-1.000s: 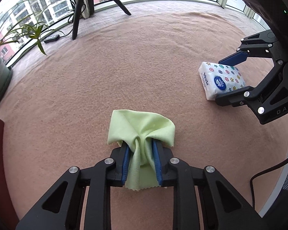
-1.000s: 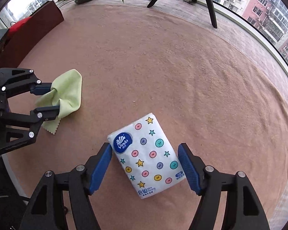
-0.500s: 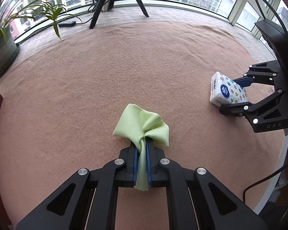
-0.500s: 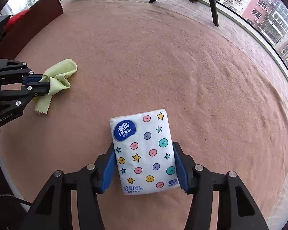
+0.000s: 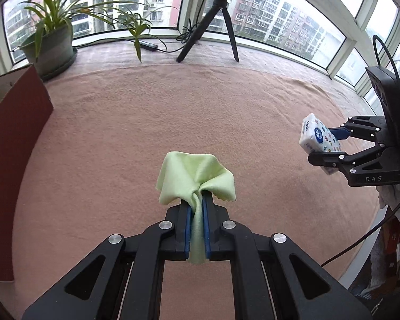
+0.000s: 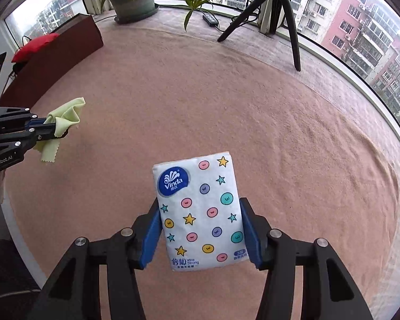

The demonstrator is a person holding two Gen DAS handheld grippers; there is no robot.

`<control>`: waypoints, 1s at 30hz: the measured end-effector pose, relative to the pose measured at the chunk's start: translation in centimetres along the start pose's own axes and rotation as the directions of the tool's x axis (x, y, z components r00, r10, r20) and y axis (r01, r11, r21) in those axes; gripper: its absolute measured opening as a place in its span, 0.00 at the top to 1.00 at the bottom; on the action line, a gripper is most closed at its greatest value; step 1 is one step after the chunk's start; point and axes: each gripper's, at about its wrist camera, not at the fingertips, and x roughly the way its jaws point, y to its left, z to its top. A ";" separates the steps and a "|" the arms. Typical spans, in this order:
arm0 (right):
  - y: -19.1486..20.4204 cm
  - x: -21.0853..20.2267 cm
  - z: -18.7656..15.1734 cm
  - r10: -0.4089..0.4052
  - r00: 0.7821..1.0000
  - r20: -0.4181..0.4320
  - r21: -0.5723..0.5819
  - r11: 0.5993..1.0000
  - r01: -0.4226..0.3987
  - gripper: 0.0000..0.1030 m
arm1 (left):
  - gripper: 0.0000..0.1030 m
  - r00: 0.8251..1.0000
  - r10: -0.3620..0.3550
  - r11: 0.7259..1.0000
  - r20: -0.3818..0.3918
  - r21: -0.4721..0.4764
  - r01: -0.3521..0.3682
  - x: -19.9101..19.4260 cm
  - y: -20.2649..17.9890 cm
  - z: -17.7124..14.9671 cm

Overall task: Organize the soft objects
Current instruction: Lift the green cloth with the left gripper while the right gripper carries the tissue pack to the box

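Observation:
My left gripper [image 5: 196, 205] is shut on a light green cloth [image 5: 192, 176] and holds it above the pink carpet; the cloth droops over the fingertips. It also shows in the right wrist view [image 6: 64, 117] at the far left, held by the left gripper [image 6: 49, 133]. My right gripper [image 6: 200, 213] is shut on a white Vinda tissue pack [image 6: 200, 213] with coloured dots and stars, lifted off the carpet. In the left wrist view the tissue pack [image 5: 318, 141] sits in the right gripper [image 5: 330, 144] at the right.
A dark red box [image 6: 53, 56] stands at the left with a red soft object [image 6: 34, 46] inside; it shows in the left wrist view [image 5: 10, 144] too. A potted plant [image 5: 52, 50], a black tripod [image 5: 213, 24] and a power strip [image 6: 210, 19] stand by the windows. Pink carpet [image 6: 226, 106] covers the floor.
Both grippers closed on their objects and lifted them off the carpet: the left on the green cloth, the right on the tissue pack. Both views tilted up toward the windows.

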 end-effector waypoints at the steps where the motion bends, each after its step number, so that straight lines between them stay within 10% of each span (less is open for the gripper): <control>1: 0.8 -0.6 0.4 0.001 1.000 0.012 -0.005 1.000 -0.001 0.51 | 0.94 1.000 0.002 1.000 0.012 -0.008 -0.002 -0.8 0.4 0.0; 18: 12.1 -5.8 15.9 0.086 0.973 0.213 -0.197 0.979 -0.043 0.51 | 0.94 0.953 0.207 0.971 0.222 -0.166 -0.172 -13.6 13.2 0.8; 30: 22.9 -2.7 28.6 0.210 0.952 0.222 -0.362 0.925 -0.119 0.51 | 0.94 0.875 0.441 0.852 0.203 -0.401 -0.336 -18.4 24.1 -2.6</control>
